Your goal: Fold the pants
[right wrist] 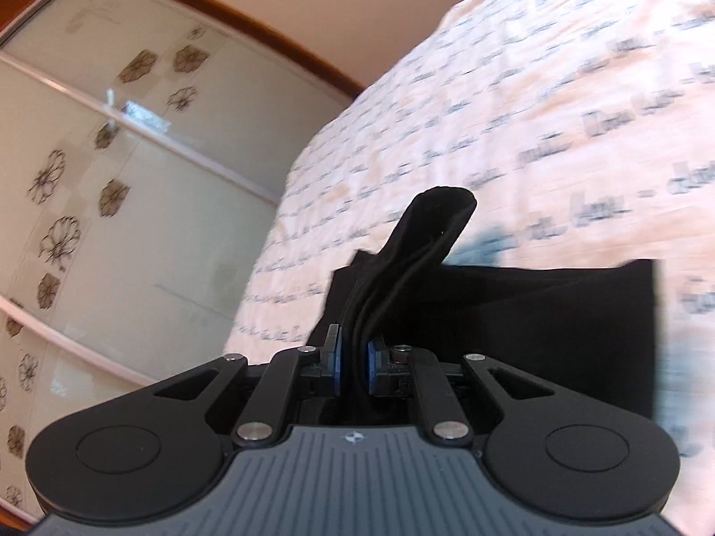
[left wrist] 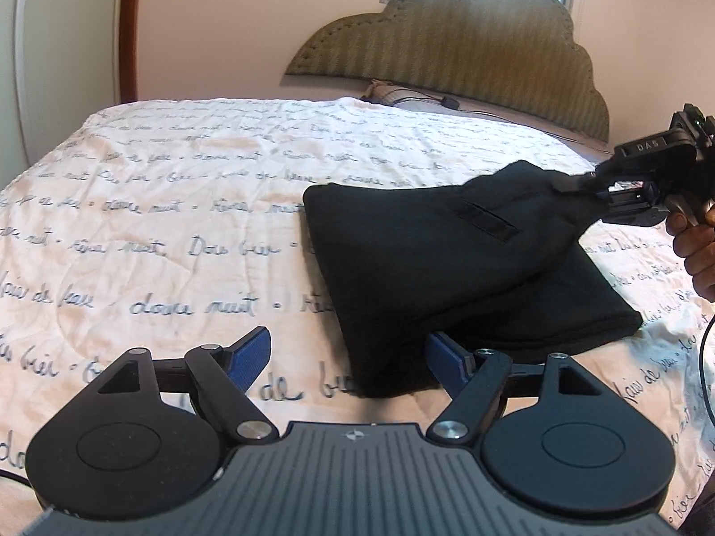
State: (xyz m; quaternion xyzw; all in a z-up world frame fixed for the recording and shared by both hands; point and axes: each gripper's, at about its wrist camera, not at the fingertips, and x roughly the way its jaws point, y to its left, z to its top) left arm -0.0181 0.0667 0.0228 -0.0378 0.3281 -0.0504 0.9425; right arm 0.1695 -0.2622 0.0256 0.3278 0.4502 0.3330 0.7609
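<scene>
Black pants (left wrist: 447, 268) folded into a thick bundle, lying right of centre in the left wrist view on a white quilt (left wrist: 156, 201) printed with dark cursive script. Left gripper (left wrist: 353, 357) at lower centre of that frame, jaws spread wide, blue pads (left wrist: 250, 357) clear of any cloth on the left side; right pad at the near corner of the bundle, touching or just beside, cannot tell which. Nothing held between them. Right gripper (left wrist: 581, 181) at the right edge of the same frame, clamped on one end of the top layer, cloth pulled up off the rest into a slanted flap. Bare hand (left wrist: 697, 245) behind it at far right. Dark slit pocket (left wrist: 489, 221) showing on the raised flap. In the right wrist view, right gripper (right wrist: 353, 366) at lower centre, blue pads (right wrist: 334, 366) squeezed close on several bunched layers of pants (right wrist: 536, 321), a rounded fold poking up past the fingertips toward mid-frame. Rest of the bundle spread to the right of the jaws on the quilt (right wrist: 536, 89). Olive padded headboard (left wrist: 447, 44) at upper centre of the left view, window above it. Sliding door with flower pattern (right wrist: 111, 178) filling the left half of the right view, blurred.
</scene>
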